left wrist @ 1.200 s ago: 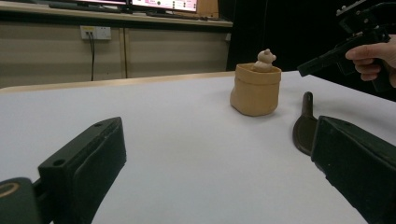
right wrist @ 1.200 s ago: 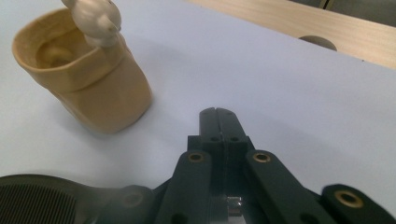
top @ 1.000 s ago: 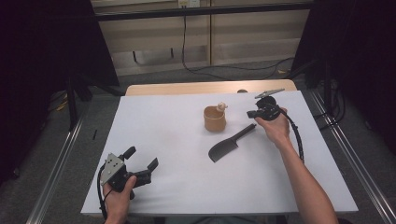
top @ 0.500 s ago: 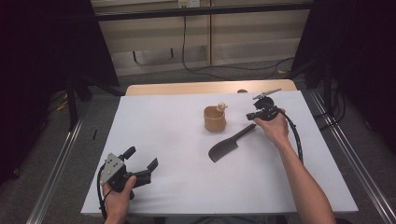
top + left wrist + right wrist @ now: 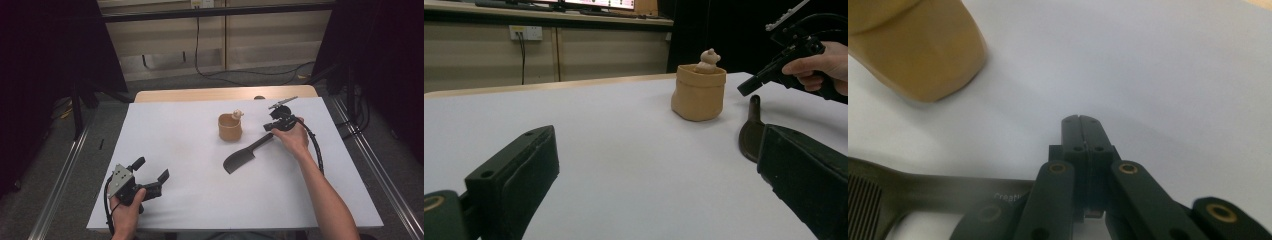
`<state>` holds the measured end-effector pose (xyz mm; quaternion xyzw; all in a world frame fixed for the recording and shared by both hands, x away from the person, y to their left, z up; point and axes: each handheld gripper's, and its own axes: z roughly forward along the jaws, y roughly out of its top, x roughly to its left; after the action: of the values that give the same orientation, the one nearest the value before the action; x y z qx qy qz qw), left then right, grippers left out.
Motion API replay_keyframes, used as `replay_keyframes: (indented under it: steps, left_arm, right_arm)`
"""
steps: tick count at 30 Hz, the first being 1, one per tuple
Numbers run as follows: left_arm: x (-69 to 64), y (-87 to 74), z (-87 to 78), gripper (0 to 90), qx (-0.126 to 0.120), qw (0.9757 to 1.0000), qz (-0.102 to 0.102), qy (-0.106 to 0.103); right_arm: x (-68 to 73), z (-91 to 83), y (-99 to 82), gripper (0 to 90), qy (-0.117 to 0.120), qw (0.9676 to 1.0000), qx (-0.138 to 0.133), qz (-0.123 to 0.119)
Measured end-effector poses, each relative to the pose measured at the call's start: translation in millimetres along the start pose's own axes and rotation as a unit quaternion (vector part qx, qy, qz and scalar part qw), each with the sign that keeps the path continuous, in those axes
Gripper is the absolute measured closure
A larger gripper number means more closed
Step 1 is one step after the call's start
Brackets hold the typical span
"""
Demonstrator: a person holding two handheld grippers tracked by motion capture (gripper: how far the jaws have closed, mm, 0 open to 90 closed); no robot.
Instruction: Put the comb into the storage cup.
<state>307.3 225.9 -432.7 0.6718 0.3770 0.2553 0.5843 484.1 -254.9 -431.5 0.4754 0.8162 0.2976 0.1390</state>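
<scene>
A tan sack-shaped pot [image 5: 230, 128] [image 5: 698, 93] [image 5: 913, 45] stands upright on the white table [image 5: 190, 145], with a small bear figure [image 5: 237, 114] [image 5: 709, 58] in its mouth. A dark cleaver-shaped tool [image 5: 240, 159] [image 5: 751, 135] lies flat just right of and in front of the pot. Its handle [image 5: 923, 182] points toward my right gripper [image 5: 267, 128] [image 5: 745, 90] [image 5: 1081, 120]. That gripper hovers over the handle's end, shut, with nothing between its jaws. My left gripper [image 5: 152, 169] [image 5: 656, 137] rests low at the near left of the table, open and empty.
A strip of wooden tabletop [image 5: 225, 94] shows beyond the white sheet. Metal rails [image 5: 60, 175] run along the floor on both sides. A cable [image 5: 316, 150] trails from the right gripper along the forearm.
</scene>
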Motion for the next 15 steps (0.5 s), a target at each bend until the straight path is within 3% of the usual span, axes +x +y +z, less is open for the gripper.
replay_keyframes:
  steps: [15]
  left_arm:
    - [0.6,0.1,-0.3,3.3,-0.001,1.0,0.0,0.001]
  right_arm:
    - [-1.7,4.8,-7.6,90.0,-0.007,0.9999,0.011,0.003]
